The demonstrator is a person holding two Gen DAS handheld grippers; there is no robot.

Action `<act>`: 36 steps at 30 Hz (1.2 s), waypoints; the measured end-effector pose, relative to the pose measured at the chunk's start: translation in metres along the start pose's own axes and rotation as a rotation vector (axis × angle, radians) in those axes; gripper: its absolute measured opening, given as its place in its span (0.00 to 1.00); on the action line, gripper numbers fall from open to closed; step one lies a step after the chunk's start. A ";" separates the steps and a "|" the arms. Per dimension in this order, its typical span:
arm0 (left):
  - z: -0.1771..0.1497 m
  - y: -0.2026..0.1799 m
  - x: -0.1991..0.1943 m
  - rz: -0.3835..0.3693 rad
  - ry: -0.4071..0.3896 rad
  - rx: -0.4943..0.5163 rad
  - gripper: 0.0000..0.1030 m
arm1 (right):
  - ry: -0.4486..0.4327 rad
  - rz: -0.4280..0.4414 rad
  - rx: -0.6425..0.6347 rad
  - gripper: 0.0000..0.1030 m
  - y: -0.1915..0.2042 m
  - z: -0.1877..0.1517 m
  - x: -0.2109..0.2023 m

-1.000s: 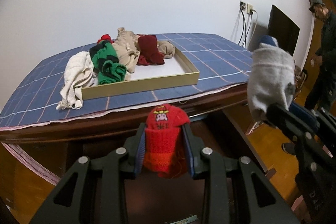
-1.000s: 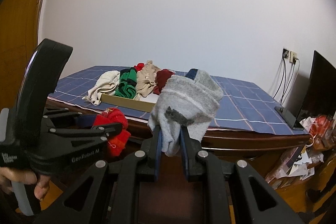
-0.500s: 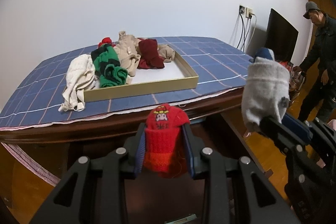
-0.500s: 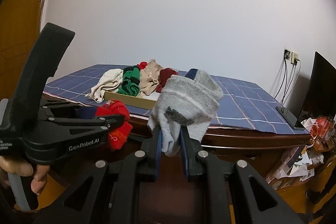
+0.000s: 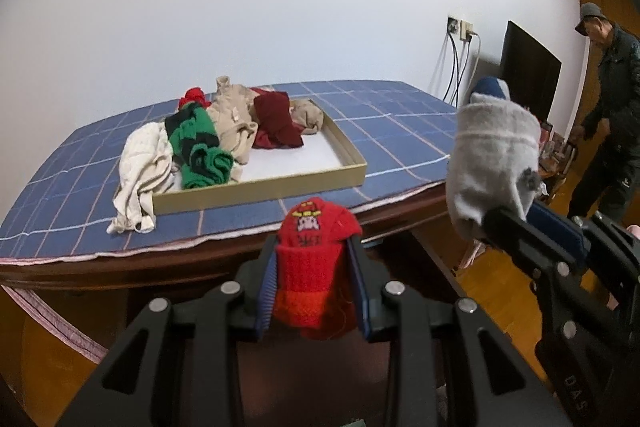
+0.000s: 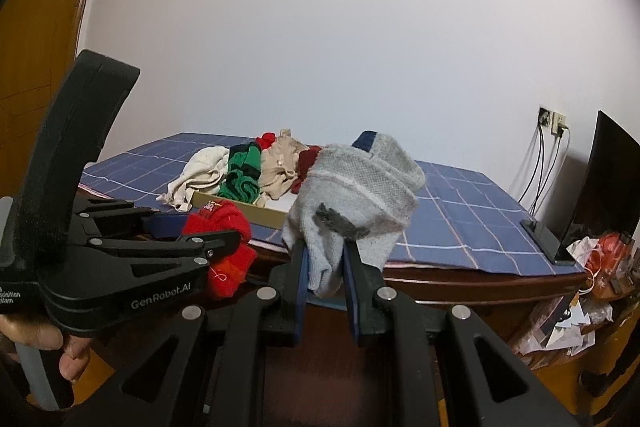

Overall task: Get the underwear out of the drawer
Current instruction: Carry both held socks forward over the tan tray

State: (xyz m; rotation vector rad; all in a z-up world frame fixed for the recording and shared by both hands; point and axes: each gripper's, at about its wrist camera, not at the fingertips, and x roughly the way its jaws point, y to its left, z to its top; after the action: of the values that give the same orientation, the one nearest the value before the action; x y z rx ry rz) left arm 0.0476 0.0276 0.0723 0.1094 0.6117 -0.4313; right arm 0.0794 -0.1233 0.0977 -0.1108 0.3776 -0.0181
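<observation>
My left gripper (image 5: pixel 312 263) is shut on a red knitted garment (image 5: pixel 316 259) with a small printed badge, held in front of the table edge. To its right my right gripper (image 6: pixel 325 263) is shut on a grey garment (image 6: pixel 356 187) with a blue tip, which bulges above the pads. The same grey garment (image 5: pixel 492 155) shows at the right of the left wrist view, and the red garment (image 6: pixel 220 235) at the left of the right wrist view. On the table lies a shallow cardboard drawer tray (image 5: pixel 264 187) holding green, beige and dark red clothes (image 5: pixel 240 127).
The table wears a blue checked cloth (image 5: pixel 400 115). A cream garment (image 5: pixel 140 167) hangs over the tray's left end. A dark screen (image 5: pixel 528 75) and wall cables stand at the right. A person in dark clothes (image 5: pixel 612 115) stands far right. Clutter (image 6: pixel 592 267) lies beside the table.
Both grippers keep their grips and have hardly moved. The person at the far right has shifted position and now bends forward.
</observation>
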 end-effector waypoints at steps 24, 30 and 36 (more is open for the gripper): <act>0.041 0.049 0.039 0.035 -0.025 -0.074 0.30 | 0.027 0.020 -0.029 0.18 -0.004 0.028 0.062; 0.060 0.048 0.049 0.049 -0.051 -0.055 0.30 | 0.033 0.015 -0.034 0.18 -0.008 0.034 0.077; 0.072 0.048 0.062 0.056 -0.050 -0.049 0.30 | 0.037 0.011 -0.042 0.18 -0.012 0.040 0.091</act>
State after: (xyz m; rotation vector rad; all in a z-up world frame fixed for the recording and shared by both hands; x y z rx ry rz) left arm 0.1520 0.0327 0.0945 0.0685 0.5685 -0.3634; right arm 0.1787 -0.1342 0.1021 -0.1505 0.4159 -0.0017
